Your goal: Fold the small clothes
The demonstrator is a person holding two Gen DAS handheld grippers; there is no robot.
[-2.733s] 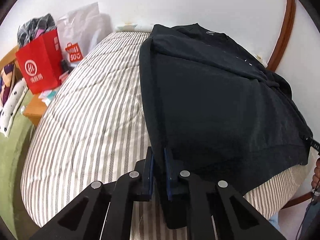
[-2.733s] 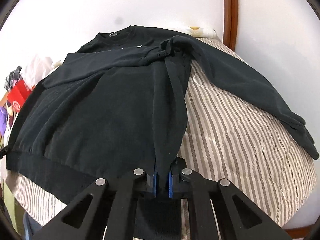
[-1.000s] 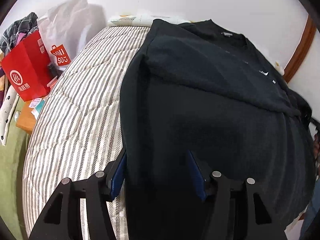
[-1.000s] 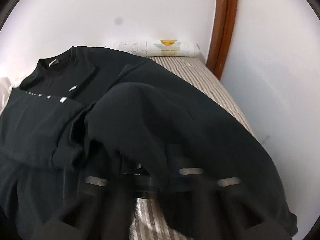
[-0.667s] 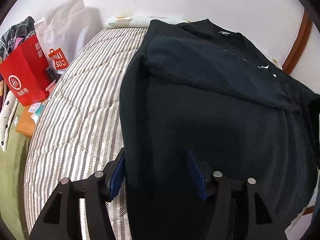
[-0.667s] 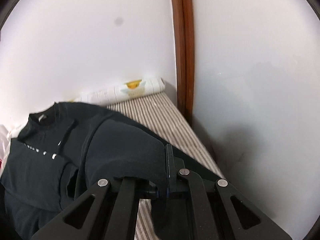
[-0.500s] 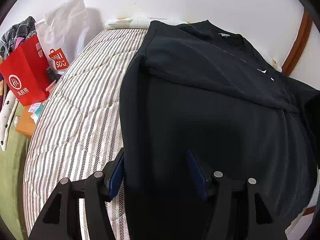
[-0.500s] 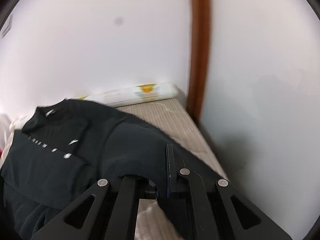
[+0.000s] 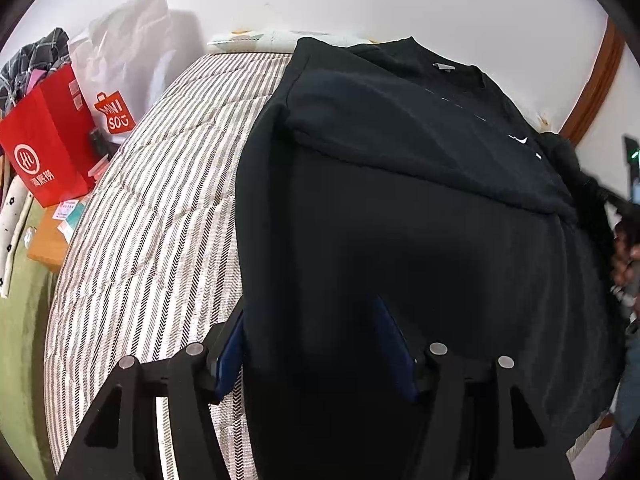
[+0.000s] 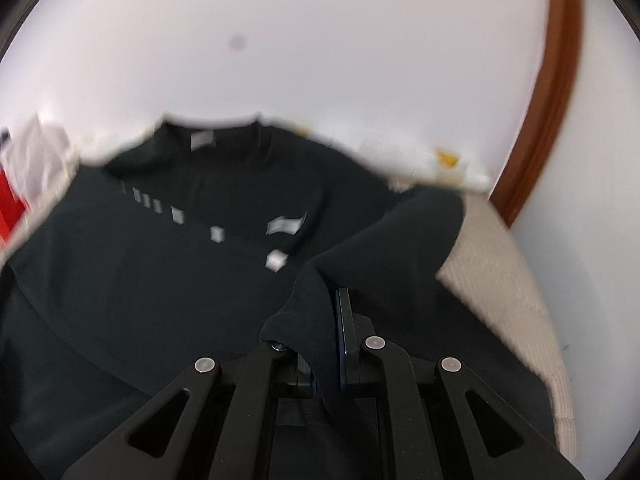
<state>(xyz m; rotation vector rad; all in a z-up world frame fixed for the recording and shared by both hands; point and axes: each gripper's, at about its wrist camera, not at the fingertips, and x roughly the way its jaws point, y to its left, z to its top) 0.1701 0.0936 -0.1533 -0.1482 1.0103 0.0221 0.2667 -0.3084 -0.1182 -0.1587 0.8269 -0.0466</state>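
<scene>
White walls (image 9: 360, 0), striped bed (image 9: 160, 200), wood trim (image 10: 556, 100), red bag (image 9: 48, 136)

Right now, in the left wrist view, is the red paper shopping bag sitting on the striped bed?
No: the red paper shopping bag stands beside the striped bed, off its left edge.

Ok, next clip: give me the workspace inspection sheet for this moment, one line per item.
Surface: striped mattress, mostly bare on its left part.
Job's things: black sweatshirt spread flat, one sleeve lifted.
Clutter: red paper bag, white Miniso bag, rolled white cloth by the wall.
Grippers: left gripper open, fingers astride the sweatshirt's edge; right gripper shut on the sleeve.
Cables: nothing seen.
Surroundings: white wall, brown wooden trim.
</scene>
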